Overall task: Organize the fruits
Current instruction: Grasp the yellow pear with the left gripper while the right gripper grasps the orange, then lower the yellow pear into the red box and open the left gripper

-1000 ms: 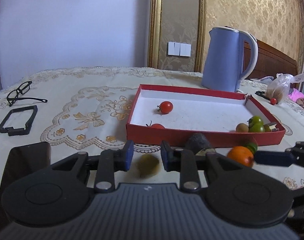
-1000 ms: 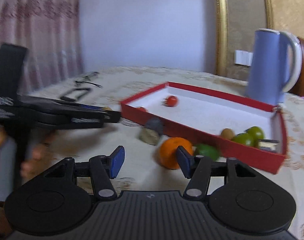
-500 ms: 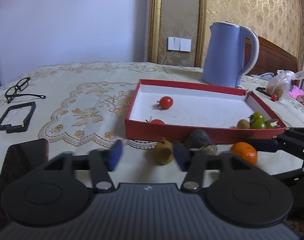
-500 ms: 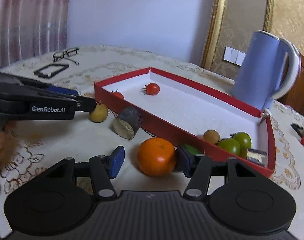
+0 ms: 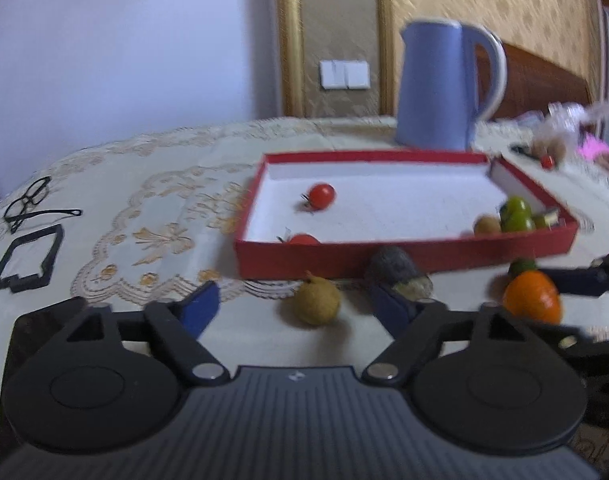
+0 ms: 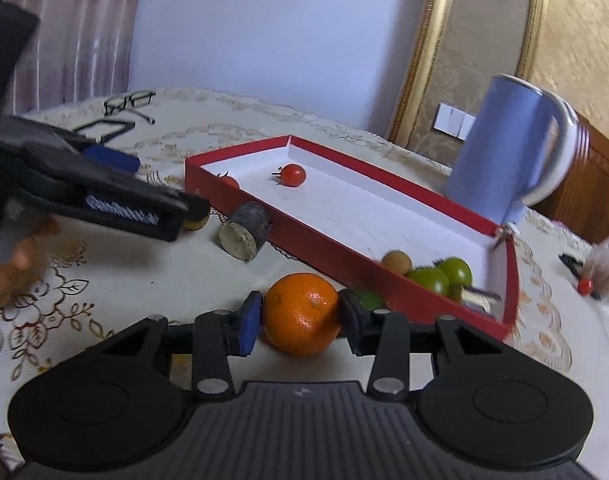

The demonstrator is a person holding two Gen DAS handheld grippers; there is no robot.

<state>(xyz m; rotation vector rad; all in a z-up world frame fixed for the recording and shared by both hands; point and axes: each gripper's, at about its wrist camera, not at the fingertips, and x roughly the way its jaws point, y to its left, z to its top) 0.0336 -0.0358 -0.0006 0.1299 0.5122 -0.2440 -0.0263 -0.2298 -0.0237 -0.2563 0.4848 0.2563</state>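
My left gripper [image 5: 294, 306] is open, with a small yellow-brown fruit [image 5: 317, 302] on the cloth between its fingers, untouched. My right gripper [image 6: 300, 320] has closed in around an orange [image 6: 301, 314]; both pads touch its sides and it rests on the table. A dark half avocado [image 5: 400, 272] lies against the front wall of the red box [image 5: 404, 258]. The box holds two red tomatoes [image 5: 321, 196] at the left and green fruits [image 5: 516, 214] with a brown one at the right. A green fruit [image 6: 368, 299] lies outside, behind the orange.
A blue kettle [image 5: 444, 84] stands behind the box. Black glasses [image 5: 28, 202] and a black frame [image 5: 28, 256] lie at the left. A bag and a small red fruit [image 5: 547, 161] sit at the far right.
My left gripper opened wide and let go of the yellow-brown fruit. My right gripper moved forward and closed its fingers onto the orange.
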